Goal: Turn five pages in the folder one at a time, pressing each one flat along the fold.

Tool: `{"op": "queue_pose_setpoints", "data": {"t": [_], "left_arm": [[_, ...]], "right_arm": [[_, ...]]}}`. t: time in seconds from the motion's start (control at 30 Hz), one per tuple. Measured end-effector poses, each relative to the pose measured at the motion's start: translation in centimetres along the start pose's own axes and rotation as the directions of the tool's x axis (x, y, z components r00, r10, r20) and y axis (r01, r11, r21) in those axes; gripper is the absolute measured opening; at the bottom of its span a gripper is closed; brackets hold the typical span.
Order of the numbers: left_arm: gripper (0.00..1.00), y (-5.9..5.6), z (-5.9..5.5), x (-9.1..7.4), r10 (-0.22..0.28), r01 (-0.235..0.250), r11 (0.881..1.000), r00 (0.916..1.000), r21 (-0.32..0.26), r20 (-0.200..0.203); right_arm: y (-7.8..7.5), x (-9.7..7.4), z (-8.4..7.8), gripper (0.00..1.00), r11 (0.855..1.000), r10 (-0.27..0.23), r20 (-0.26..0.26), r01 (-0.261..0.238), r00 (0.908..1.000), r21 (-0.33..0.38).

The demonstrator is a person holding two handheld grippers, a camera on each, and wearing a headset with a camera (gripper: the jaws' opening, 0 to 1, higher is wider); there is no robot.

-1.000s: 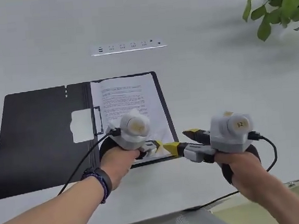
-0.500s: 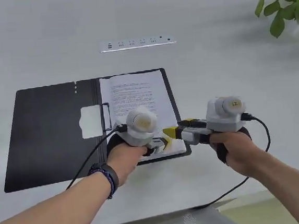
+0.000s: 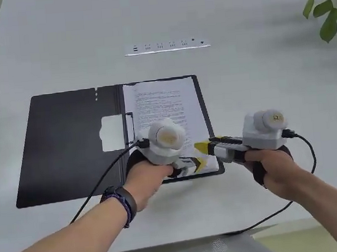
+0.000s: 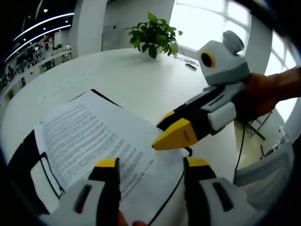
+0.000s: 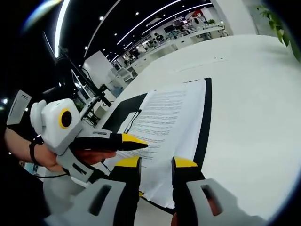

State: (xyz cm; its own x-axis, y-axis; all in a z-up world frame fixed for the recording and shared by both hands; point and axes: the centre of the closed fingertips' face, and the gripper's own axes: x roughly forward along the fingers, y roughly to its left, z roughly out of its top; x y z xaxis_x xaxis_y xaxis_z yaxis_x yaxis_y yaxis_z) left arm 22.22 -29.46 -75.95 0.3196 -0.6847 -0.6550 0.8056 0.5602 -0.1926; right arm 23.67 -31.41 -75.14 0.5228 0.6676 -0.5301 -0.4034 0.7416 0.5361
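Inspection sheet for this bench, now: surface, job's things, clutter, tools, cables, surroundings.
Surface: white table, plain and unmarked.
Job's things: black folder lies open and flat; printed pages sit on its right half.
Clutter: power strip set in the table behind the folder.
Tools: left tool has its jaws wide apart over the pages' near corner; right tool has its jaws apart by a narrower gap at the same corner, pointing toward the left one.
Cables: left tool's cable crosses the folder's near edge; right tool's cable loops off the table's front.
Surroundings: leafy plant at the far right; an office room shows beyond in the right gripper view.
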Motion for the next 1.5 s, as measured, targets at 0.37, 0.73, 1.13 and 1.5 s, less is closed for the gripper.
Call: {"op": "queue_pose_setpoints", "data": {"t": [0.37,0.73,1.13,1.5], "left_arm": [[0.57,0.3,-1.2,-1.9,0.016,-0.015,0.999,0.9998,-0.031,0.014],[0.58,1.3,-1.5,-4.1,0.046,-0.045,0.998,0.9983,-0.046,0.035],[0.6,2.3,-1.8,-6.7,0.086,-0.08,0.994,0.9934,-0.076,0.076],[0.61,4.5,-3.4,-10.4,0.141,-0.13,0.986,0.9854,-0.105,0.096]], "right_arm": [[0.1,-0.4,-0.6,0.04,0.995,0.015,0.031,-0.018,0.9994,0.098],[1.1,0.1,-0.1,0.0,0.994,0.024,0.046,-0.028,0.9987,0.104],[3.1,0.3,1.3,0.0,0.995,0.037,0.084,-0.045,0.9958,0.087],[6.2,1.8,2.5,0.0,0.993,0.074,0.12,-0.085,0.99,0.084]]}}
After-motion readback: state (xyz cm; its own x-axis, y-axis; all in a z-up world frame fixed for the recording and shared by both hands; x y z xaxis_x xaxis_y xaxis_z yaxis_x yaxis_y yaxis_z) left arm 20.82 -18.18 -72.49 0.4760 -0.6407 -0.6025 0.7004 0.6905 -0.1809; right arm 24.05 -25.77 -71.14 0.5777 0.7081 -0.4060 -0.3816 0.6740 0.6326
